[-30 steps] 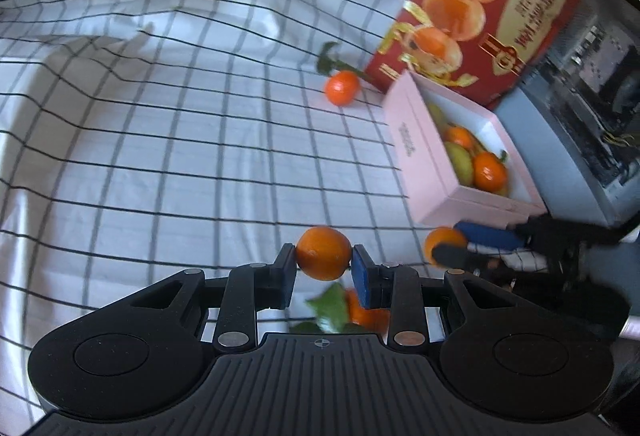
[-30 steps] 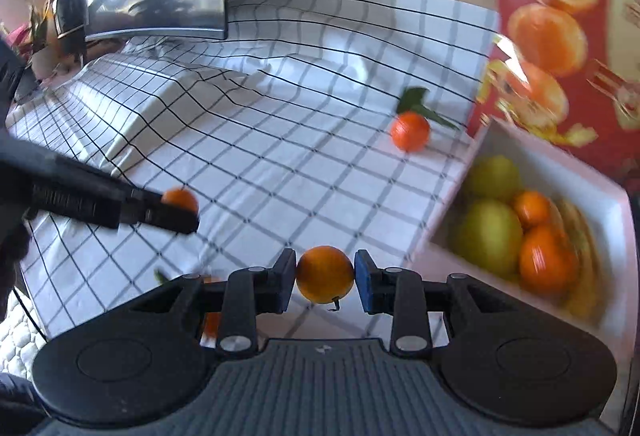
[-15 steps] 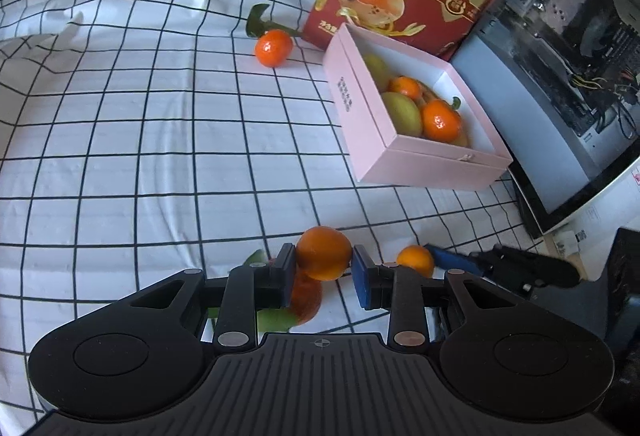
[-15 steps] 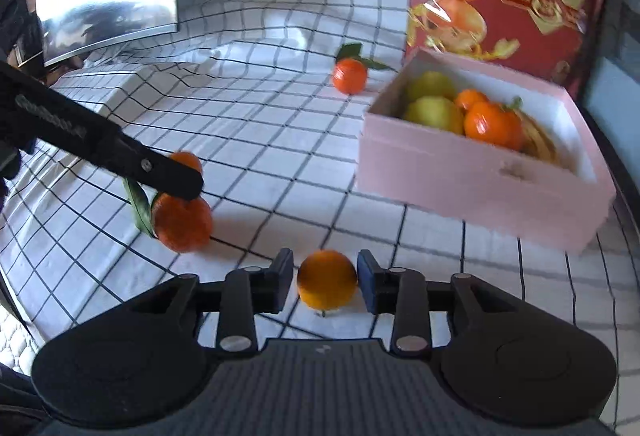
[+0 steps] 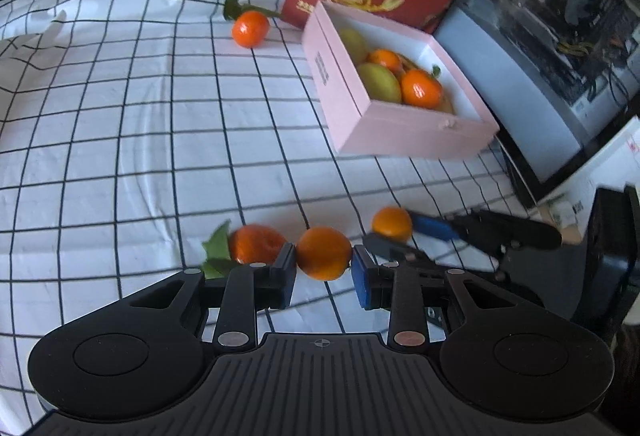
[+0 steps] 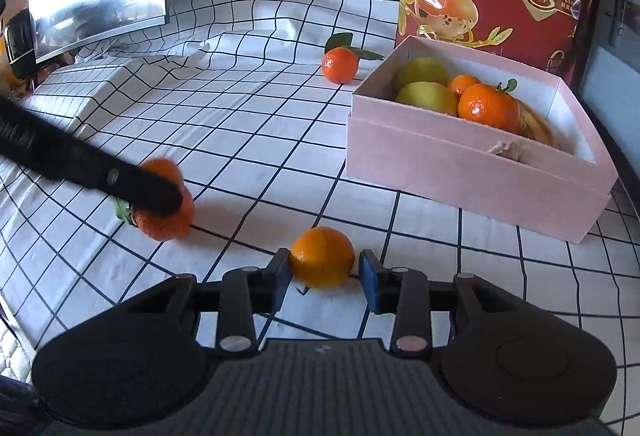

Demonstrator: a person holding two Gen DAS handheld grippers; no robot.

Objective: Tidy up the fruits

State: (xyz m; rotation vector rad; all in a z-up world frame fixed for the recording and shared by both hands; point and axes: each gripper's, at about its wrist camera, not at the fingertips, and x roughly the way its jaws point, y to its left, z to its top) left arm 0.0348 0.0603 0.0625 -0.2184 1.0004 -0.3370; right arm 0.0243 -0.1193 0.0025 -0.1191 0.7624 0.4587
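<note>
Checked white cloth (image 5: 120,139) lies open and bare left of the pink box (image 6: 472,171). Near that box's front wall, the left gripper (image 5: 324,268) clamps a small orange (image 5: 323,254), beside a leafy mandarin (image 5: 256,244). The right gripper (image 6: 325,274) has just loosened; its orange (image 6: 322,256) rests on the cloth between the parted pads.

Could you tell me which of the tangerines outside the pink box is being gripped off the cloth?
The tangerine clamped in the left gripper. The one between the right gripper's slack jaws, the leafy one beside it and the far leafy one rest on the cloth.
</note>
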